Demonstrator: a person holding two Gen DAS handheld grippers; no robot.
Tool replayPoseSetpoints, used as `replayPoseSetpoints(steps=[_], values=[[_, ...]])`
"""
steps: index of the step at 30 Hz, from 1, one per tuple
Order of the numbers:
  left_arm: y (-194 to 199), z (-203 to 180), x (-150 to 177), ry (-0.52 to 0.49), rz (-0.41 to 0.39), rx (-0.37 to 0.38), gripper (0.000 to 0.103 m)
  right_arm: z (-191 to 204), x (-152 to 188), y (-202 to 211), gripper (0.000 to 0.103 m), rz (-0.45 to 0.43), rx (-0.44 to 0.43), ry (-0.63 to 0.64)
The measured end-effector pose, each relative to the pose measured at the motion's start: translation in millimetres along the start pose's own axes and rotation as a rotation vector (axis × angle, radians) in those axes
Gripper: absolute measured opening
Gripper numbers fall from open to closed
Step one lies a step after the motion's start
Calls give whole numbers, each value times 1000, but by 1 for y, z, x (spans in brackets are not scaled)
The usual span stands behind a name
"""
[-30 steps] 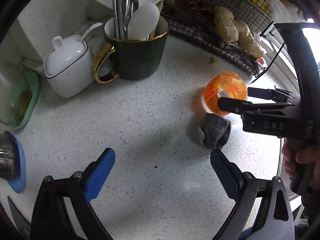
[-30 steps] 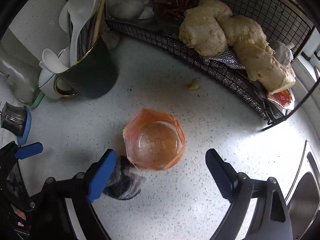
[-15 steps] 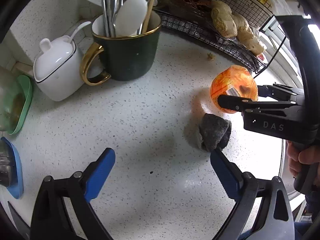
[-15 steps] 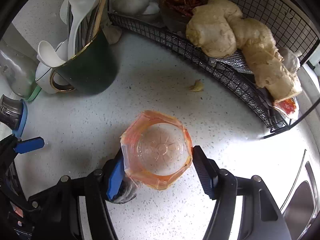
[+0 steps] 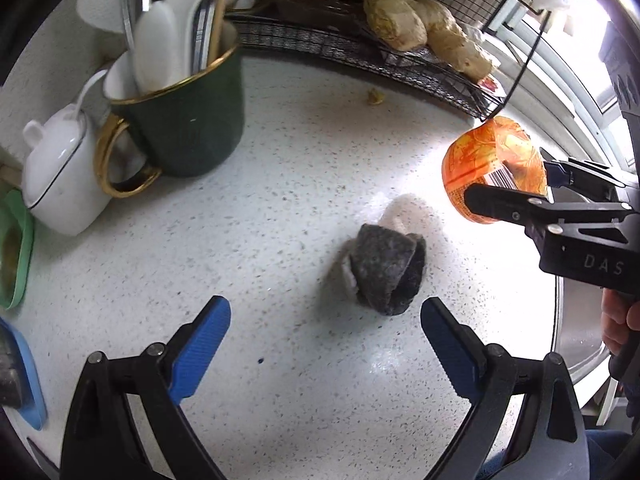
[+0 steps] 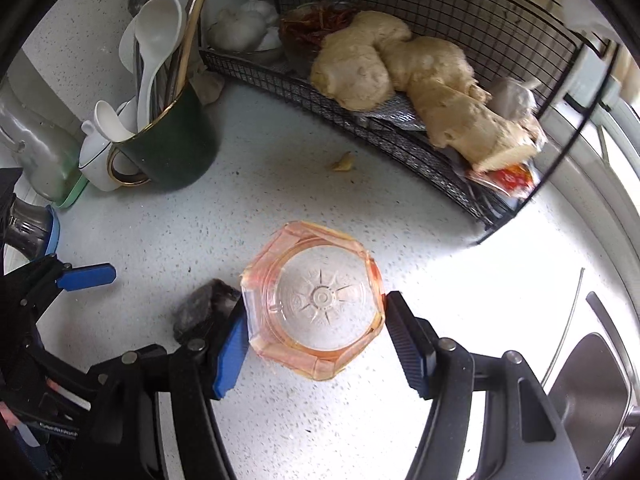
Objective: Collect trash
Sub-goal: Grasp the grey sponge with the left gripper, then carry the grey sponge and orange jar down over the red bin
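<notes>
Clamped on an orange plastic cup [image 6: 316,300], the right gripper [image 6: 316,320] holds it clear of a speckled white counter [image 5: 248,208], blue pads pressing on the cup's two sides; its jaws have just been closing, with the cup between them. Seen from the left wrist, the cup hangs at the right edge of the scene, near the end of a black wire rack [image 5: 360,52] holding pieces of ginger [image 6: 404,72]. Left gripper [image 5: 324,344] hovers with its jaws spread wide and nothing in them, just short of a dark crumpled wrapper [image 5: 386,268] lying on the counter. A small yellow scrap [image 6: 343,162] sits farther back, just in front of the rack. Far left stand a green mug [image 5: 188,120] full of spoons and a white lidded pot [image 5: 60,176], neither part of the clean-up.

Judging by this, the first pick is made and the wrapper appears to be next: the left gripper would need to drop over it and close. No bin is in view, so where the cup goes cannot be told.
</notes>
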State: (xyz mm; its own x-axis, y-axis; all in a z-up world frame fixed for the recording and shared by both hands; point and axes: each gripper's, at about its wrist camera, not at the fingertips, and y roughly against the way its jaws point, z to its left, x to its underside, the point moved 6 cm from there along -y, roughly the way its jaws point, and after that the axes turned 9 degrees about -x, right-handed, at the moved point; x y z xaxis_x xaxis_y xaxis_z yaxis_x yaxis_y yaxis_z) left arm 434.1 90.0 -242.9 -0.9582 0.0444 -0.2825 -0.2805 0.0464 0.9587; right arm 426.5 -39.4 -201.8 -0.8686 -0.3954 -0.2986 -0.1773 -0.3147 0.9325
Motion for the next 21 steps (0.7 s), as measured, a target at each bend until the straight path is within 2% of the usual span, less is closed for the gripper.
replayPoseSetpoints(steps=[7,9,11,15,18,20,21], values=[[-22,-24,-14,-101,10,13,95,-25,24,12,62,3,16,-62],[-29,-30,-15,-125,15,10,90,-29,31,13,62,9,20,-78],[-36,-36,-15,-166,48,15,79,-30,37,15,62,15,22,-89],[-45,-50,-17,-216,48,5,77,-40,50,22,62,17,28,-110],[-46,-60,-19,-243,37,3,67,-44,56,26,62,16,33,-122],[-45,-64,-19,-262,30,-18,47,-45,59,30,62,13,35,-124],[-46,-66,-18,-272,31,-31,46,-46,61,33,62,9,36,-125]])
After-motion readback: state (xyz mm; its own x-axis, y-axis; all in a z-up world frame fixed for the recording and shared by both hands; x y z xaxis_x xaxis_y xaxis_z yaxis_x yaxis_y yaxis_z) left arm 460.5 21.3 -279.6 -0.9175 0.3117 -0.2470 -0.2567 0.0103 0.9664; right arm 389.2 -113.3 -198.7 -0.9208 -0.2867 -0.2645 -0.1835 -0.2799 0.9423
